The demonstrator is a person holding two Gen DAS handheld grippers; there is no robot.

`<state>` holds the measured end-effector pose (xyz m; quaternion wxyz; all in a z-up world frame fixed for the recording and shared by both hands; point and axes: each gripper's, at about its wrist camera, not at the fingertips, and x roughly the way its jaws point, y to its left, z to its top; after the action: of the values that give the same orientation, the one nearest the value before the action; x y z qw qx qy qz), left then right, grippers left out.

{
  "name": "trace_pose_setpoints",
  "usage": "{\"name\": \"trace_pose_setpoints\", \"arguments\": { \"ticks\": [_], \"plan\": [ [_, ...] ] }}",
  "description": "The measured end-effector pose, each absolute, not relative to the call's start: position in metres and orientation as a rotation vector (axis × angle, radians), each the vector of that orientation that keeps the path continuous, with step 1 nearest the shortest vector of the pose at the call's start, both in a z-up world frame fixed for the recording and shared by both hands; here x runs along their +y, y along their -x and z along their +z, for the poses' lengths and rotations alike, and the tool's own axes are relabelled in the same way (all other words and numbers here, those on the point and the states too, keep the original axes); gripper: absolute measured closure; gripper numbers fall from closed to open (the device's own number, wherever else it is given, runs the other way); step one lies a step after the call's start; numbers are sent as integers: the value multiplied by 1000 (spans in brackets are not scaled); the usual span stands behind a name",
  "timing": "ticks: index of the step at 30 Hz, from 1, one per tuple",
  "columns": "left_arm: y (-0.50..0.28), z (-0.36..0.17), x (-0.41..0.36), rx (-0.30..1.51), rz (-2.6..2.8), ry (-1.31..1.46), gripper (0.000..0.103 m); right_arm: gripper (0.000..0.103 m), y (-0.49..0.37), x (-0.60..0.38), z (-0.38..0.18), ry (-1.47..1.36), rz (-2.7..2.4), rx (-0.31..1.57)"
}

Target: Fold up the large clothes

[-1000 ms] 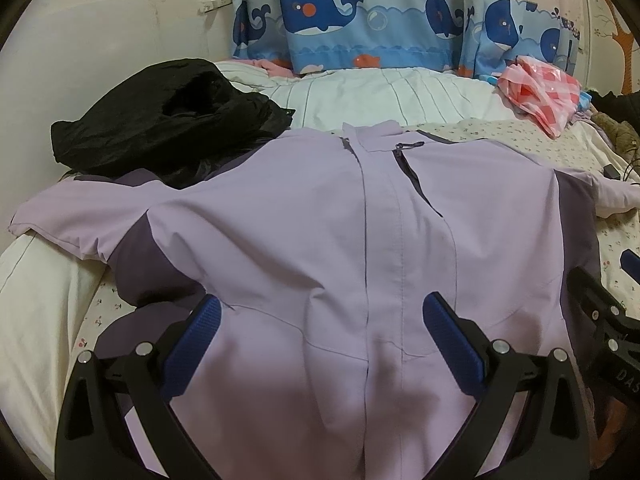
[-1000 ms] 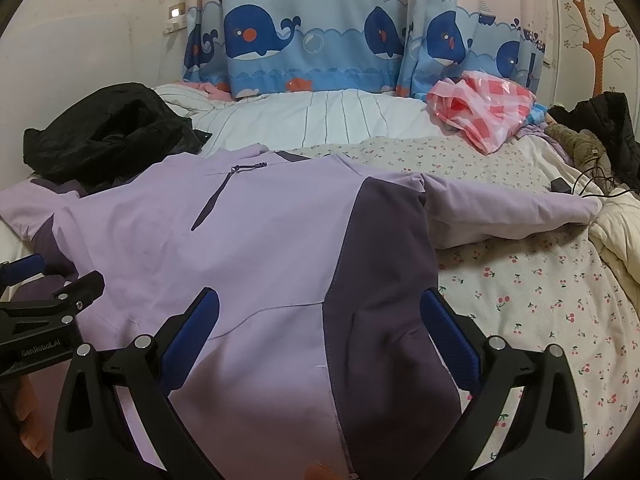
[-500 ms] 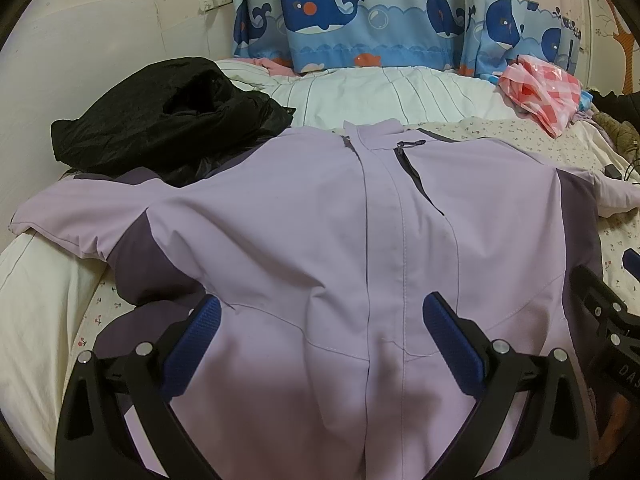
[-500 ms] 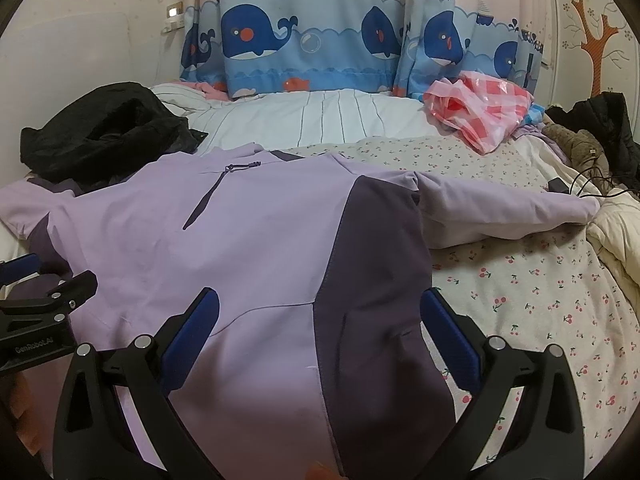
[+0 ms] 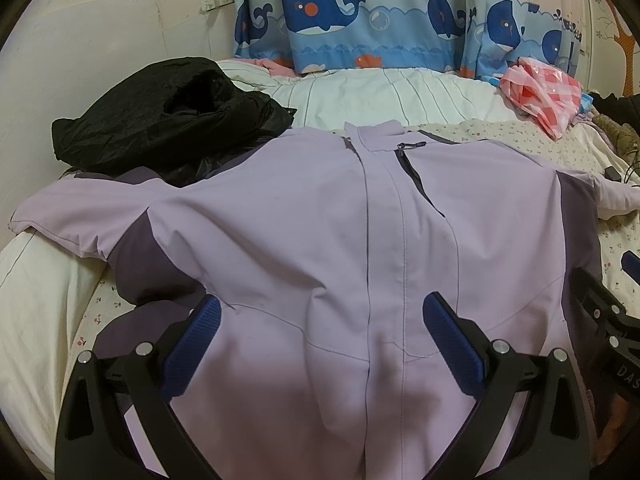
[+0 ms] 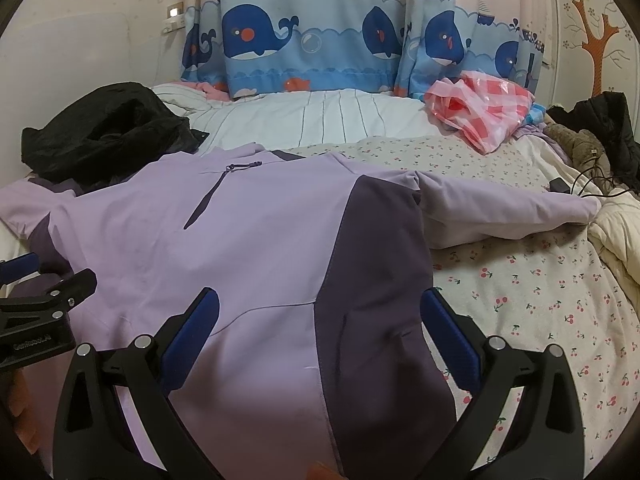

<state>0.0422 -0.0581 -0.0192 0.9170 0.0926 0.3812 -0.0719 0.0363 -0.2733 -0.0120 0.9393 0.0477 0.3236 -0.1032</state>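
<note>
Lilac fabric with dark purple side panels forms the jacket [image 5: 320, 240], which lies front-up and spread flat on the bed [image 6: 540, 300], collar toward the whale-print curtain [image 5: 340, 12]. One sleeve extends from the jacket across the cherry-print sheet. A black garment [image 5: 160, 120] lies at the jacket's other shoulder, overlapping it. A pink checked bag [image 6: 484, 108] sits beyond the jacket, near the curtain. The left gripper [image 5: 320, 320] hovers over the jacket's lower front, fingers spread wide, holding nothing. The right gripper [image 6: 320, 312] hovers over the jacket's dark side panel, likewise spread and empty.
</note>
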Motion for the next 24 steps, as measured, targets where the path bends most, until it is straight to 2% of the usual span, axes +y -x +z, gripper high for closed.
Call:
{"name": "trace_pose_setpoints", "arguments": {
  "ticks": [24],
  "plan": [
    [-44, -22, -56, 785, -142, -195, 6, 7, -36, -270, -5, -84, -216, 651]
  ]
}}
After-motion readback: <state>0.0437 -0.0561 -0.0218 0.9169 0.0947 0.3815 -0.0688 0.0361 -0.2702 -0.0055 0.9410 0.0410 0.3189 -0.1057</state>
